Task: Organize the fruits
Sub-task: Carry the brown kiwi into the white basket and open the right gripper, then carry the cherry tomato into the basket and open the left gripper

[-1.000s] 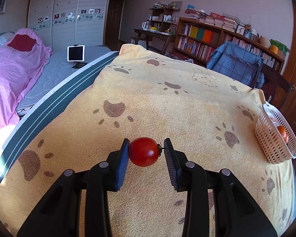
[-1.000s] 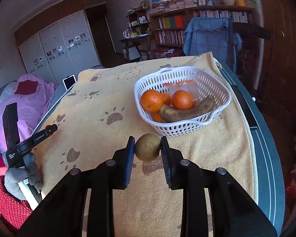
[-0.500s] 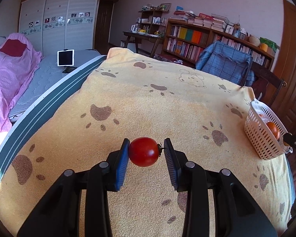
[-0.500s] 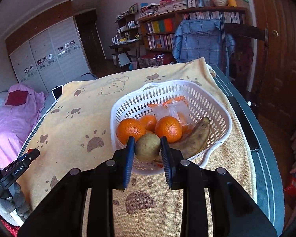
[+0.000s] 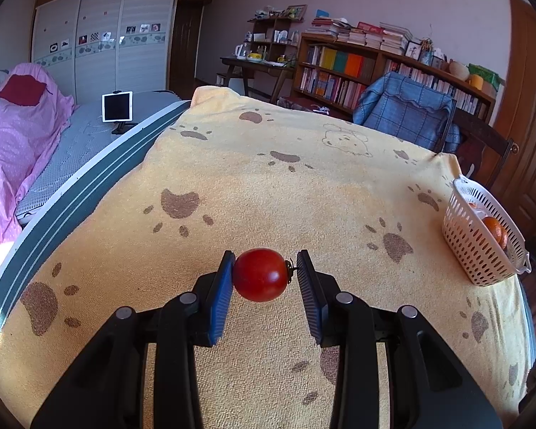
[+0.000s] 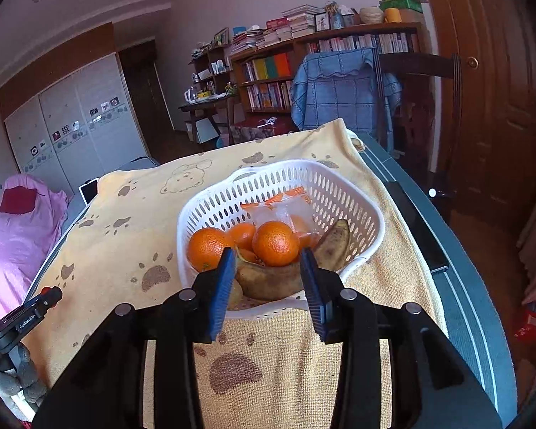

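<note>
The left gripper (image 5: 264, 275) pinches a red tomato (image 5: 260, 274) between its blue pads: the left pad presses flat on the fruit's side and the right pad meets the small dark stem end. The tomato hangs above the yellow paw-print towel (image 5: 286, 186), and the white basket (image 5: 477, 246) sits well off to the right of these jaws, near the towel's edge, with an orange (image 5: 494, 228) showing over its rim. The right gripper (image 6: 266, 275) hovers over the near rim of the same basket (image 6: 211, 214), and its jaws are opening with nothing pressed between the pads. Just below and behind the left pad lies a brownish-green round fruit (image 6: 234, 294), resting inside the basket against a dark, overripe banana (image 6: 289, 271) that curves from under the jaws up to the right. Beyond the jaws sit several oranges (image 6: 275, 243), one of them just ahead of the left pad, and farther back a clear plastic packet (image 6: 278, 211) with orange print leans on the basket's far wall.
</note>
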Tool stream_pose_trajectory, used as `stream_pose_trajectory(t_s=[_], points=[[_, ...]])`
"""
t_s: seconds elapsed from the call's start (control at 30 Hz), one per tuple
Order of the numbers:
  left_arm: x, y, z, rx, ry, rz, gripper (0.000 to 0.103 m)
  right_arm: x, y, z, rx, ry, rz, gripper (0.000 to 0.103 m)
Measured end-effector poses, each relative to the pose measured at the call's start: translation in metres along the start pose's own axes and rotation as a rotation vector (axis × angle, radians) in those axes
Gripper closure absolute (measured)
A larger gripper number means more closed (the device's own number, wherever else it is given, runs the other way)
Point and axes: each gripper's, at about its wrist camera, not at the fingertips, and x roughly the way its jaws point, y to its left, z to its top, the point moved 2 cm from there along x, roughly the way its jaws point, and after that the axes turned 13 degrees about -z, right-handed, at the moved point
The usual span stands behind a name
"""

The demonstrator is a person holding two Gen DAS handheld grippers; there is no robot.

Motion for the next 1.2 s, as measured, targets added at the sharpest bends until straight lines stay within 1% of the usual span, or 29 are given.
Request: stream_pose_trajectory(t_s=[0.07, 0.2, 0.27, 0.33, 0.4, 0.53, 0.67, 0.8, 0.97, 1.07, 1.2], points=[[0.001, -0.001, 0.000, 0.008, 0.002, 0.000, 0.067, -0.003, -0.012, 0.000, 0.026, -0.024, -0.044, 0.056], [0.002, -0.005, -0.002, 0.028, 0.005, 0.002, 0.067, -0.006, -0.032, -0.005, 0.053, -0.034, -0.115, 0.053], [0.004, -0.007, -0.004, 0.042, 0.011, 0.011, 0.067, -0.005, -0.042, -0.009, 0.075, -0.035, -0.155, 0.043], [0.007, -0.011, -0.005, 0.056, 0.026, 0.007, 0.067, -0.005, -0.050, -0.013, 0.101, -0.040, -0.188, 0.039], [0.009, -0.015, -0.006, 0.063, 0.034, -0.001, 0.067, -0.003, -0.055, -0.014, 0.131, -0.035, -0.205, 0.039], [0.012, -0.035, -0.006, 0.083, 0.067, -0.063, 0.067, 0.000, -0.058, -0.021, 0.155, -0.024, -0.203, 0.038], [0.011, -0.069, -0.005, 0.150, 0.072, -0.124, 0.067, -0.002, -0.058, -0.026, 0.166, -0.029, -0.187, 0.030], [0.013, -0.101, -0.003, 0.194, 0.081, -0.185, 0.067, -0.006, -0.067, -0.026, 0.209, -0.043, -0.188, 0.030], [0.023, -0.137, -0.001, 0.216, 0.111, -0.255, 0.067, -0.003, -0.075, -0.026, 0.256, -0.031, -0.188, 0.029], [0.028, -0.163, 0.001, 0.248, 0.120, -0.291, 0.067, -0.003, -0.073, -0.028, 0.253, -0.029, -0.184, 0.029], [0.033, -0.198, 0.006, 0.308, 0.113, -0.334, 0.067, -0.004, -0.071, -0.029, 0.258, -0.029, -0.183, 0.029]])
